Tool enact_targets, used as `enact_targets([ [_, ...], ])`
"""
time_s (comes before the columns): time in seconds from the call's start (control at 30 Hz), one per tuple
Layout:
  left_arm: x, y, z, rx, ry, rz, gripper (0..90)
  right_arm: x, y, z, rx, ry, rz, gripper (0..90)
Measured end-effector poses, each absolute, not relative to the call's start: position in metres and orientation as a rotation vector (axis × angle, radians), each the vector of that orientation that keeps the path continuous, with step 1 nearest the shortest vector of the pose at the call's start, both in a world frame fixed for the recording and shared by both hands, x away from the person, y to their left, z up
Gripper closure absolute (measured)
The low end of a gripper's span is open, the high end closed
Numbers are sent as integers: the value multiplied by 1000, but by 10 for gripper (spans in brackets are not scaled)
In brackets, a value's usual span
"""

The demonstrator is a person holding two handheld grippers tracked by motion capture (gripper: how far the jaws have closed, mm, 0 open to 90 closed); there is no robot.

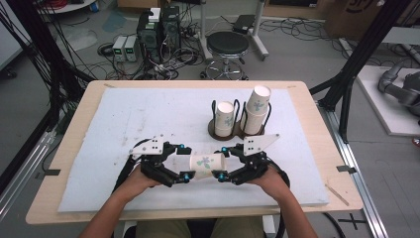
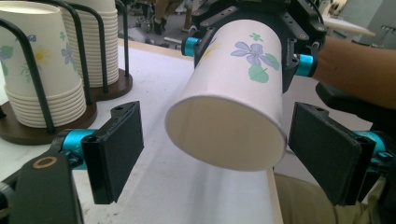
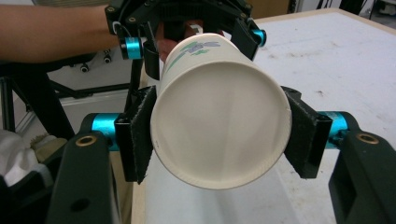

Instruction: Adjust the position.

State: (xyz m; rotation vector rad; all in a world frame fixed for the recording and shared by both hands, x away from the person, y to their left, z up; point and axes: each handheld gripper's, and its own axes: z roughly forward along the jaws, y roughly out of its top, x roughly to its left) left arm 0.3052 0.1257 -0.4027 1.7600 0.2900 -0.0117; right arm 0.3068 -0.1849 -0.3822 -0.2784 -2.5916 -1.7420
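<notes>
Right tool (image 3: 219,135) pinches the paper cup (image 1: 206,164) sideways above the counter (image 1: 124,119); left tool (image 2: 219,154) spread, clear of it. Handover looks done; placing in the cup holder (image 1: 239,130) at 1 o'clock remains.

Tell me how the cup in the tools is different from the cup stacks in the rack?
The held cup lies on its side, above the mat; the stacks stand upright in the rack. The held cup is a single cup; the stacks are many nested cups. The right tool squeezes the held cup; nothing grips the stacks. Both are white paper with a flower print.
</notes>
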Motion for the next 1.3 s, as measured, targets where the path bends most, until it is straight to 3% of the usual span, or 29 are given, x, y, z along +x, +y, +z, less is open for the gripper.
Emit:
enact_targets([
  [0.47, 304, 119, -409, 1733, 267, -38, 190, 306, -185, -383, -269, -2521, -1805, 356],
  [0.87, 305, 120, -409, 1738, 227, -32, 321, 308, -186, -388, -277, -2513, -1783, 368],
  [1.1, 304, 121, -408, 1743, 212, -32, 348, 308, -186, -387, -274, -2515, -1775, 368],
  [1.17, 304, 121, -408, 1741, 217, -32, 348, 307, -186, -386, -284, -2520, -1773, 343],
  [1.27, 305, 123, -407, 1740, 228, -28, 353, 307, -186, -385, -348, -2519, -1785, 193],
  [1.3, 305, 123, -407, 1738, 231, -28, 354, 307, -186, -384, -364, -2515, -1780, 194],
])
